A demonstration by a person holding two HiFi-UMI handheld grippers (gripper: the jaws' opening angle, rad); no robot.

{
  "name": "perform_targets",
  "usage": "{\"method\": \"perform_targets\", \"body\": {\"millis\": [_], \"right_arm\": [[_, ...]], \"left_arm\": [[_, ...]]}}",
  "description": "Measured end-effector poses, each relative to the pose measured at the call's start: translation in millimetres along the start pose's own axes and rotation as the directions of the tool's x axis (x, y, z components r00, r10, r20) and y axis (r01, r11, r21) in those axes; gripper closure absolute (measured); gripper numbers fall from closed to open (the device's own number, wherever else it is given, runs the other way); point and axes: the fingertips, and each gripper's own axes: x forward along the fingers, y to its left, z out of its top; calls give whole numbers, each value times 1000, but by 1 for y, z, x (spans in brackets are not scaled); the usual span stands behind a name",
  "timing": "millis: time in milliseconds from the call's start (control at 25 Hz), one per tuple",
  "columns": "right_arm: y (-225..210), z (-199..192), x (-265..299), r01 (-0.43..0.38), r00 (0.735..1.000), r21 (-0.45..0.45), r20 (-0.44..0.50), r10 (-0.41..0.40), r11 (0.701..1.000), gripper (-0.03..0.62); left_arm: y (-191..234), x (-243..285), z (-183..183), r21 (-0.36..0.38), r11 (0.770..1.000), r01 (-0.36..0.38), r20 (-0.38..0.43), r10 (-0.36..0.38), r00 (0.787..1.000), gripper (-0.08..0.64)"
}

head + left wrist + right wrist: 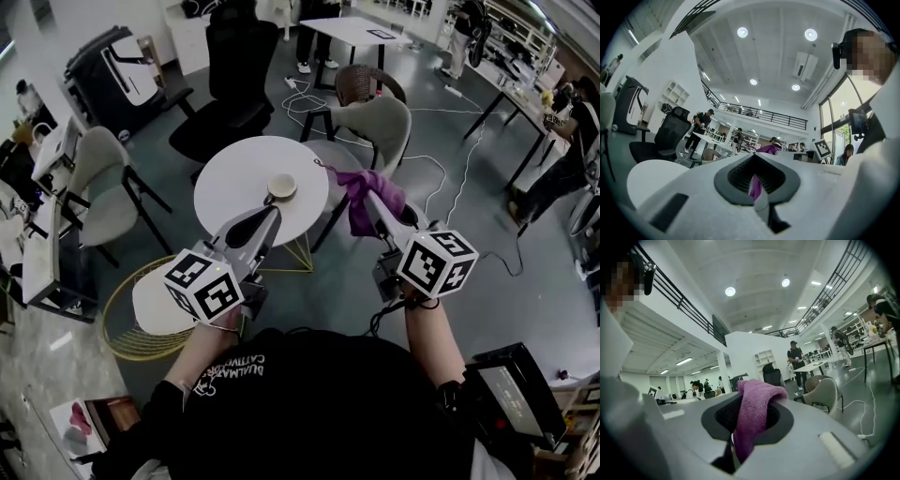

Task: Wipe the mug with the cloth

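A cream mug (pixel 281 186) stands upright near the middle of the round white table (pixel 230 178). My left gripper (pixel 274 210) points at the mug from just in front of it, shut and holding nothing. In the left gripper view its jaws (pixel 757 164) aim upward into the room, and the mug is out of sight there. My right gripper (pixel 372 197) hovers off the table's right edge, shut on a purple cloth (pixel 364 202) that hangs down from its tip. That cloth (pixel 754 411) drapes over the jaws in the right gripper view.
A beige chair (pixel 380 127) stands behind the table on the right, a black office chair (pixel 234 80) behind it, and a grey chair (pixel 98 169) to the left. A gold wire side table (pixel 141 314) sits low at my left. White cables (pixel 450 178) trail on the floor.
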Motion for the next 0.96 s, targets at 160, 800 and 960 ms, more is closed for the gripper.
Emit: {"method": "perform_targets", "body": {"millis": [160, 800, 960], "right_arm": [[-4, -3, -38, -24, 1000, 2, -5, 24, 1000, 535], [-7, -25, -86, -68, 997, -18, -49, 67, 998, 535], [-4, -29, -96, -71, 996, -24, -47, 70, 997, 535]], "left_arm": [[-40, -1, -11, 6, 1000, -18, 6, 18, 1000, 560], [-93, -13, -40, 12, 998, -68, 8, 68, 998, 560], [-102, -19, -47, 19, 997, -72, 10, 72, 997, 560]]}}
